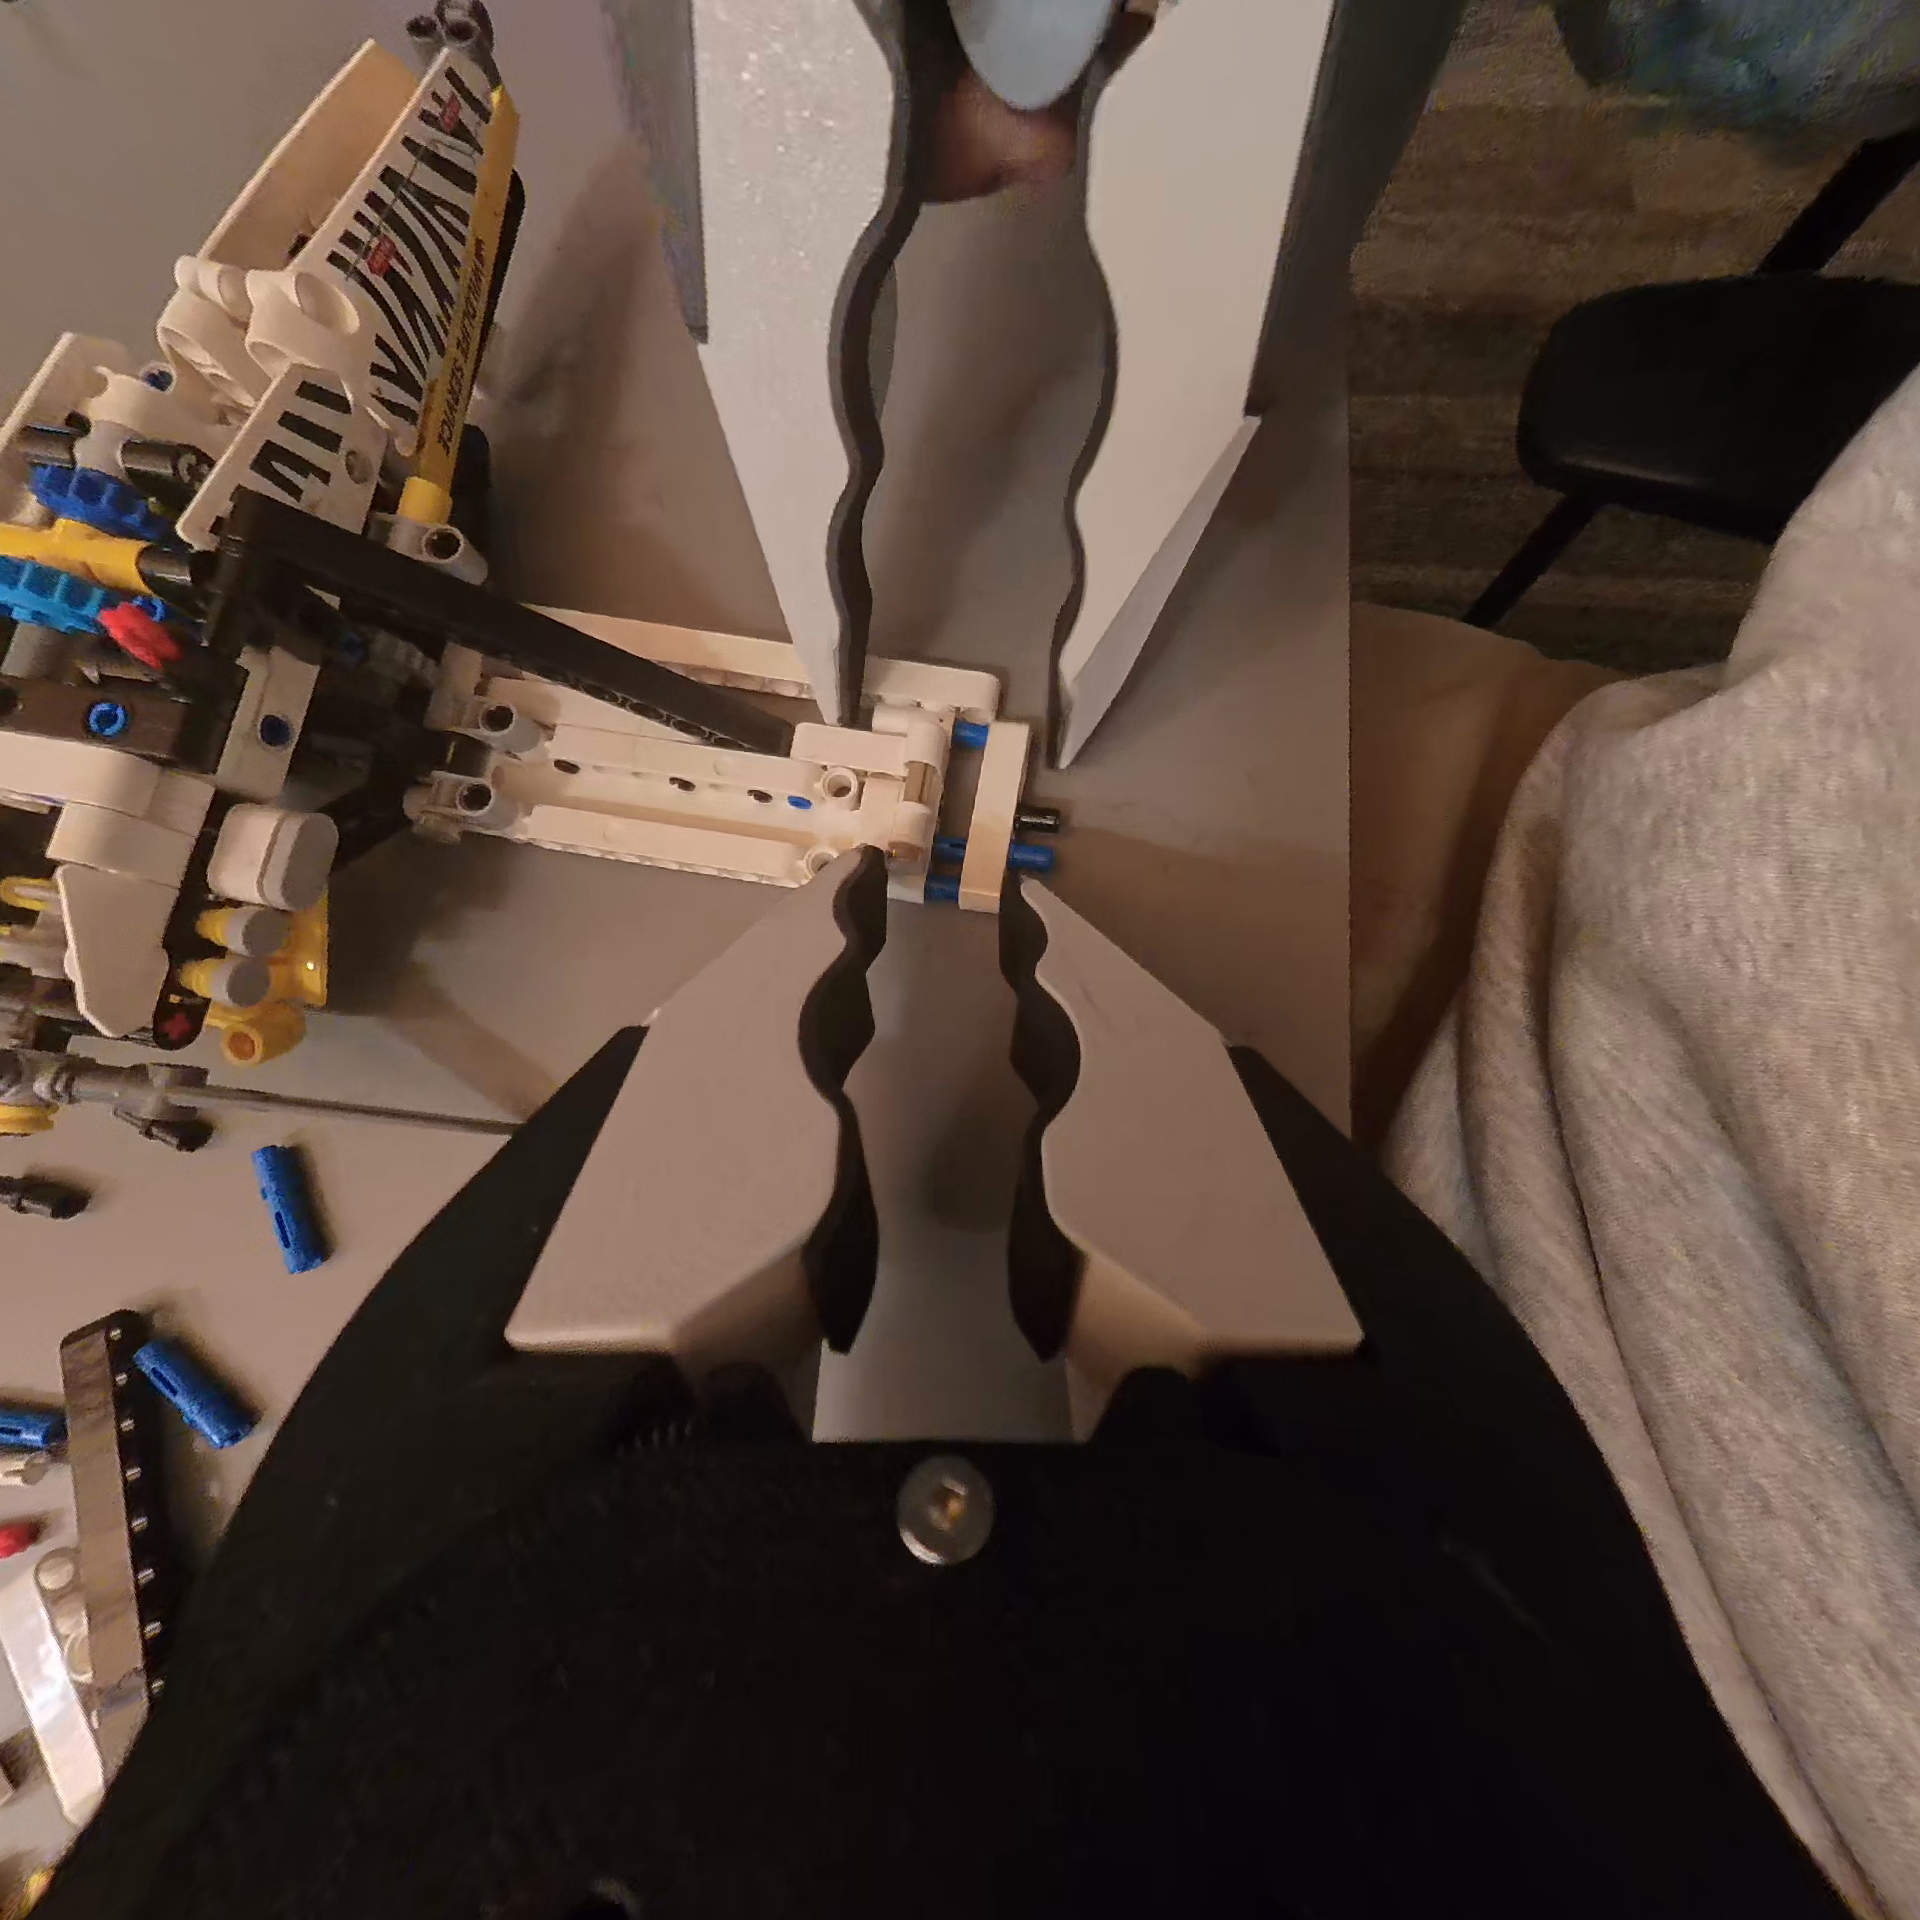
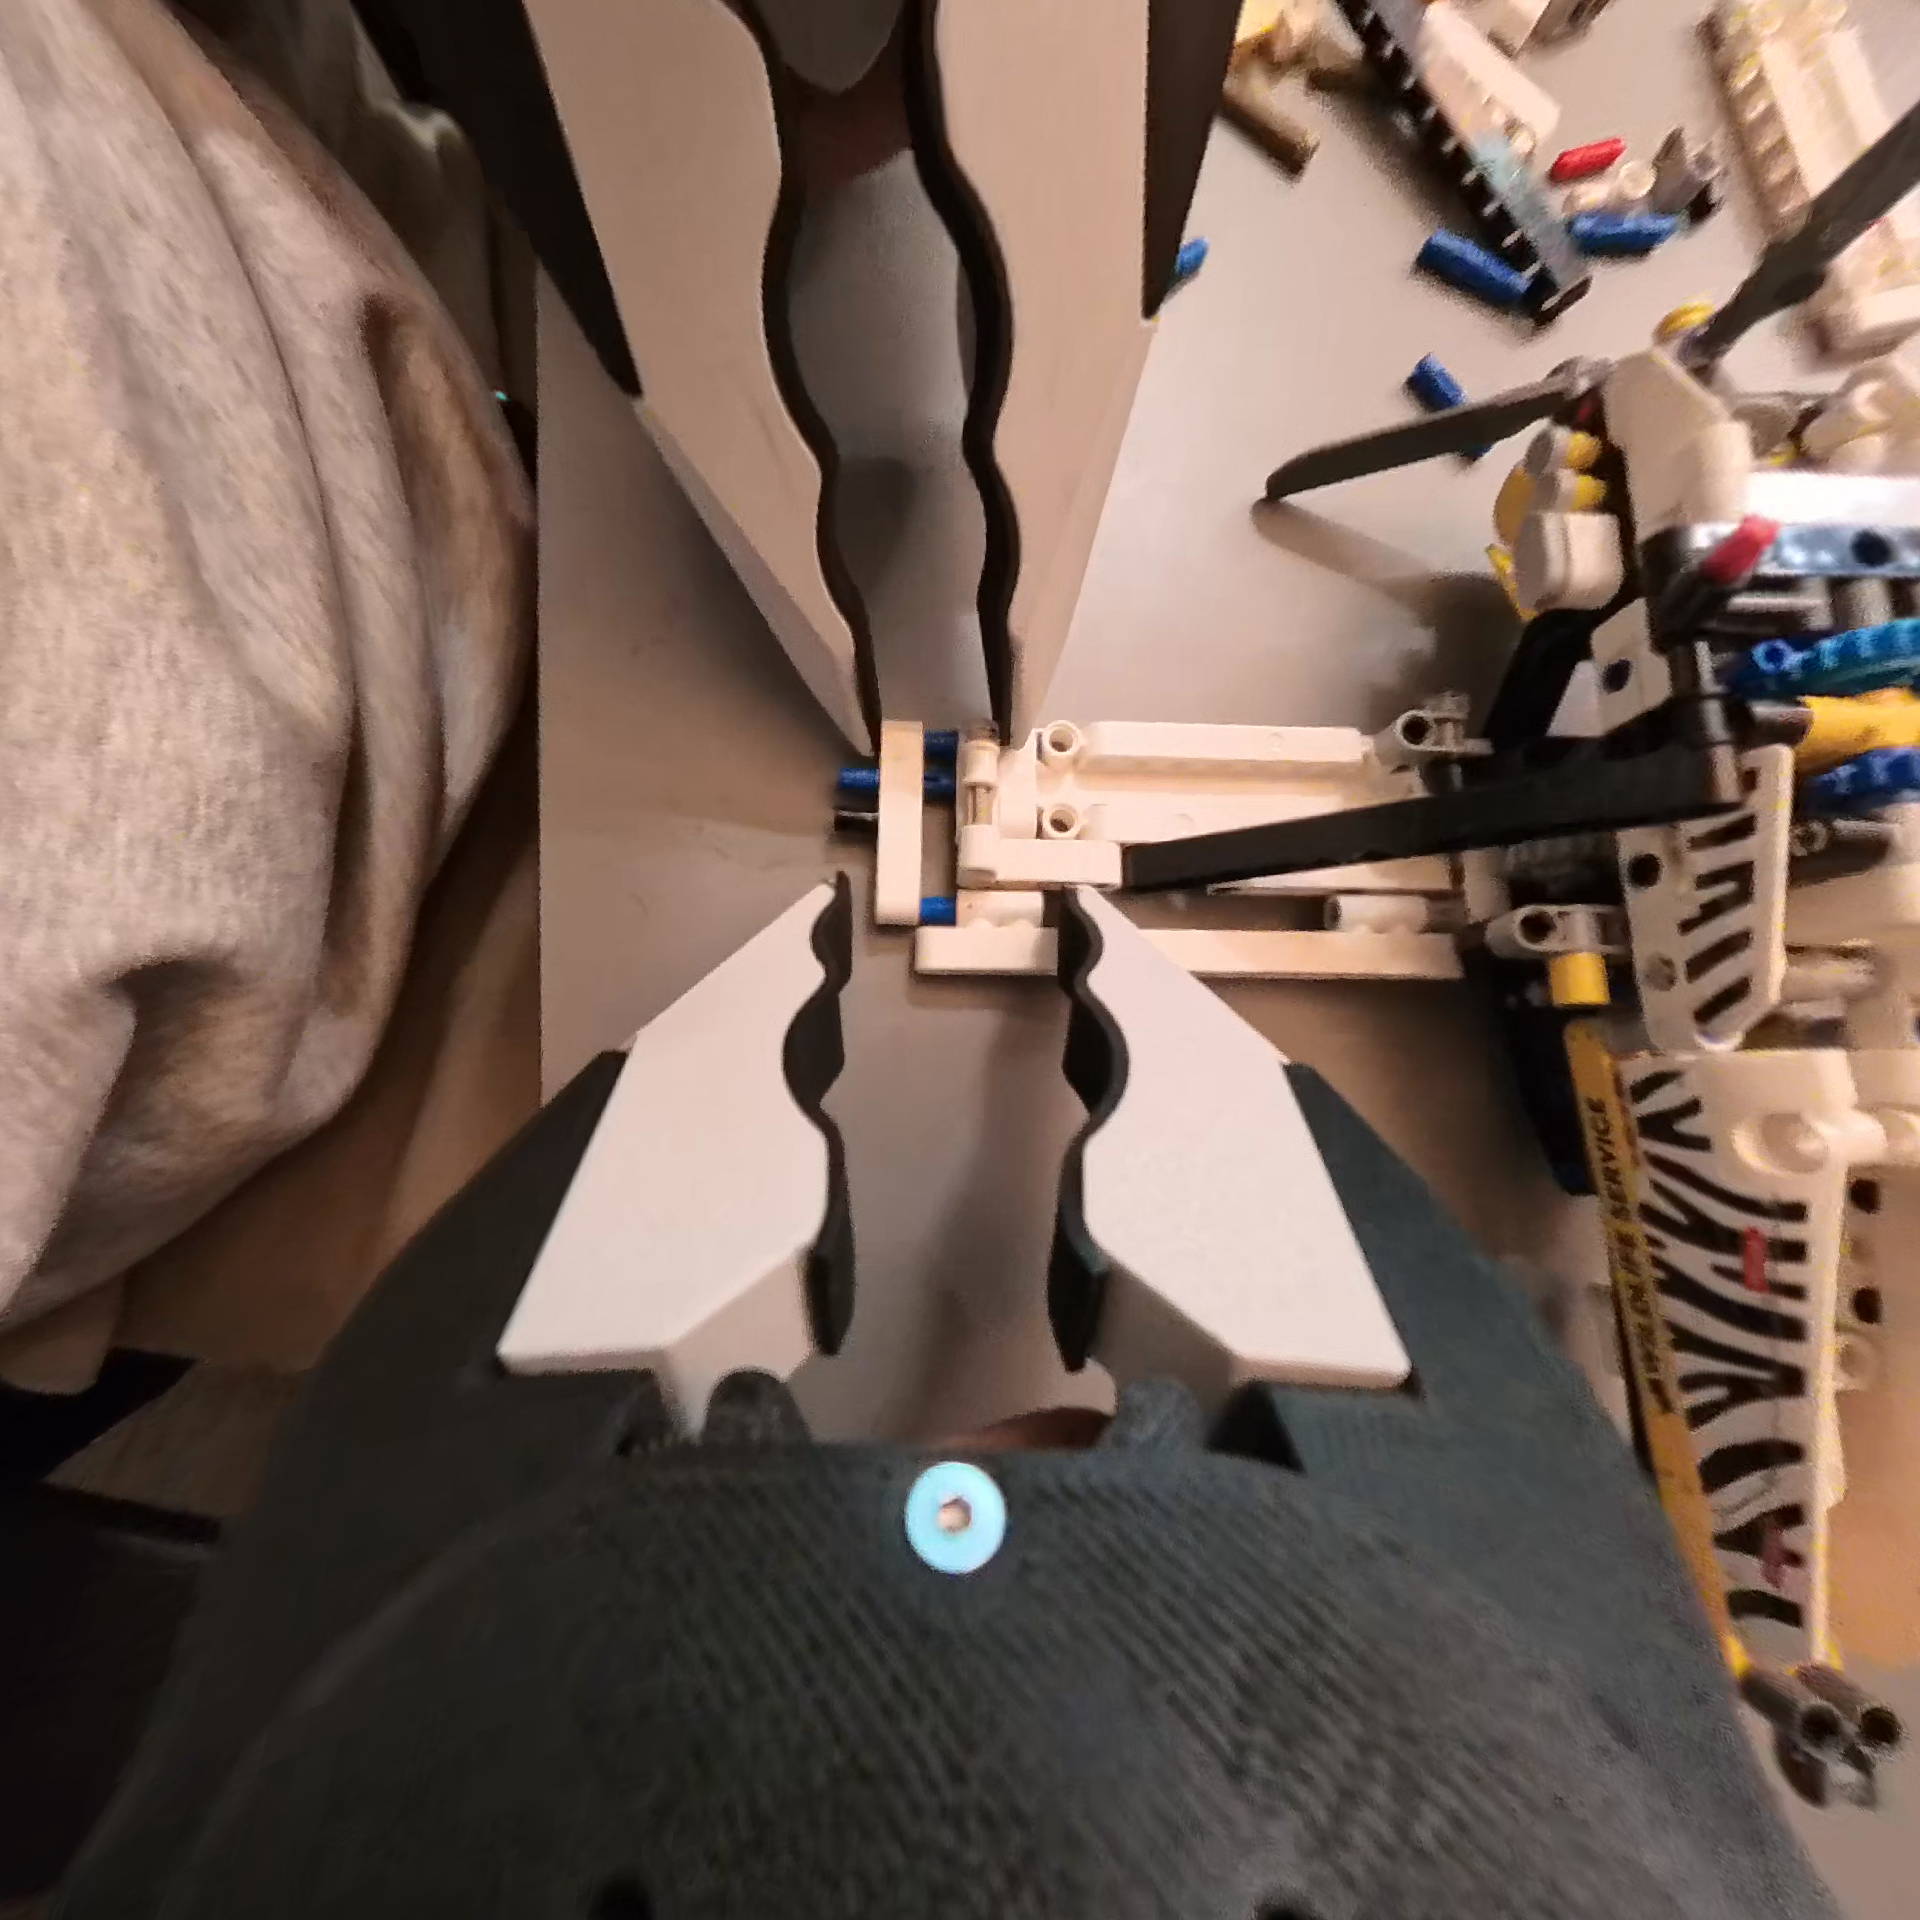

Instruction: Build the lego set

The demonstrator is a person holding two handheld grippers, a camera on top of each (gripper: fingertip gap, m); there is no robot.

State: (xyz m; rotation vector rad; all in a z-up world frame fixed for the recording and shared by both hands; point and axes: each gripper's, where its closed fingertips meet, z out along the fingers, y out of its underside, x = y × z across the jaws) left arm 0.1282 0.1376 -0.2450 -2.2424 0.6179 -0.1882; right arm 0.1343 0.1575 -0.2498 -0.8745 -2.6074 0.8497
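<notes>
A white, black and yellow lego helicopter model (image 1: 260, 644) lies on the table with its white tail boom (image 1: 665, 790) pointing at both grippers. A short white cross beam (image 1: 1003, 810) on blue pins (image 1: 1029, 855) sits at the boom's end. My left gripper (image 1: 945, 878) comes from below, and its jaws squeeze the cross beam against the boom end. My right gripper (image 2: 956, 899) faces it from the other side. Its jaws straddle the same cross beam (image 2: 899, 821) and boom end (image 2: 1195, 753), with a small gap at the outer finger. It also shows in the left wrist view (image 1: 951, 738).
Loose blue pins (image 1: 286, 1205) and a long black beam (image 1: 109, 1475) lie on the table (image 1: 499, 966) left of my left gripper. The table edge is just right of the cross beam. A person's grey sleeve (image 1: 1662, 1143) and a black chair (image 1: 1704, 416) are beyond it. Both grippers' tips are close together, under 4 cm apart.
</notes>
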